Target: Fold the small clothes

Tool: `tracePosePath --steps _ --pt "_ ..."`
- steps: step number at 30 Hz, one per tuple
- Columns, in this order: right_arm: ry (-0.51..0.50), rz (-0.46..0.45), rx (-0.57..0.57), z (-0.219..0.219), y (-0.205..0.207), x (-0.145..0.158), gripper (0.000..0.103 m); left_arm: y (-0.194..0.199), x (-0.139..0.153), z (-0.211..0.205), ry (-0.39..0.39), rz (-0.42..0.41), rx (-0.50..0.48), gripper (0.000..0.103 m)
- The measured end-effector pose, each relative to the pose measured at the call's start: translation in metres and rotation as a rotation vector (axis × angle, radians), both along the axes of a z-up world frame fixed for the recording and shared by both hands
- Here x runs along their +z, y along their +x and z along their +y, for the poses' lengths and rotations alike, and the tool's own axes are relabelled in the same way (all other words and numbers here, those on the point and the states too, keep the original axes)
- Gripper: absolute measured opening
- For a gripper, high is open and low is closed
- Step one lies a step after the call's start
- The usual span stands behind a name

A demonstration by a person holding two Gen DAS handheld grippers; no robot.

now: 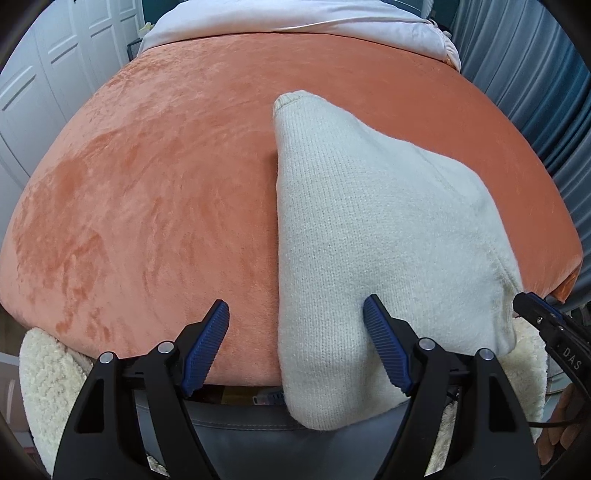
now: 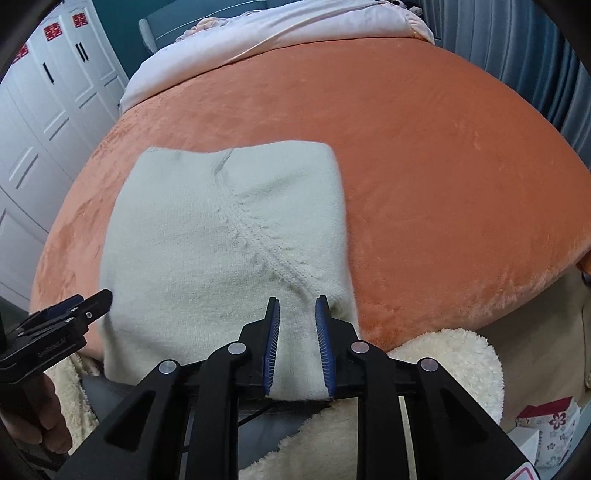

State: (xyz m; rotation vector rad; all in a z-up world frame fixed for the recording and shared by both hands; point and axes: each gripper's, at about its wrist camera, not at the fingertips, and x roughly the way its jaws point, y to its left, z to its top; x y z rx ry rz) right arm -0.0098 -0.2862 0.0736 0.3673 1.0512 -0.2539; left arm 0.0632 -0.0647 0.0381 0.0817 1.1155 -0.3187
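Left gripper (image 1: 295, 321): your jaws stand wide apart in the lower middle of the left wrist view. The right-hand blue pad (image 1: 384, 343) lies over the knit; the left-hand pad is over bare orange plush. Nothing is clamped.

Right gripper (image 2: 297, 317): your jaws stand narrowly parted at the lower centre of the right wrist view, with the near edge of the garment running between the blue pads (image 2: 272, 343). You cannot tell whether the pads press on the cloth.

Cream knit garment (image 2: 221, 236): folded, lying on the near part of the bed, left of centre in the right wrist view and right of centre in the left wrist view. A raised seam runs diagonally across its top. Its near end hangs over the bed's front edge.

Orange plush bed cover (image 1: 147, 166): fills the middle of both views, under the garment.

White bedding (image 1: 295, 18): bunched along the far edge, top of frame.

Fleecy cream fabric (image 2: 454, 362): below the bed's front edge, lower corners.

White wardrobe doors (image 2: 48, 122): left border.

Blue-grey curtain (image 1: 535, 92): right border.

Floral box (image 2: 550, 424): lower right of the right wrist view.
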Motion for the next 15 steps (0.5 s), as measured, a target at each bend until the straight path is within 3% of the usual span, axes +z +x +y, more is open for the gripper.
tracePosePath --steps 4,11,15 --pt "0.027 -0.007 -0.058 -0.017 -0.015 -0.010 0.042 -0.008 0.009 0.013 -0.167 0.032 0.010 0.076" --pt "0.126 -0.022 -0.030 -0.029 -0.004 -0.038 0.070 -0.006 0.002 0.001 -0.187 0.038 -0.001 0.092" --pt "0.150 0.018 -0.028 -0.034 0.013 -0.059 0.085 0.014 -0.026 0.000 -0.276 0.152 0.050 0.097"
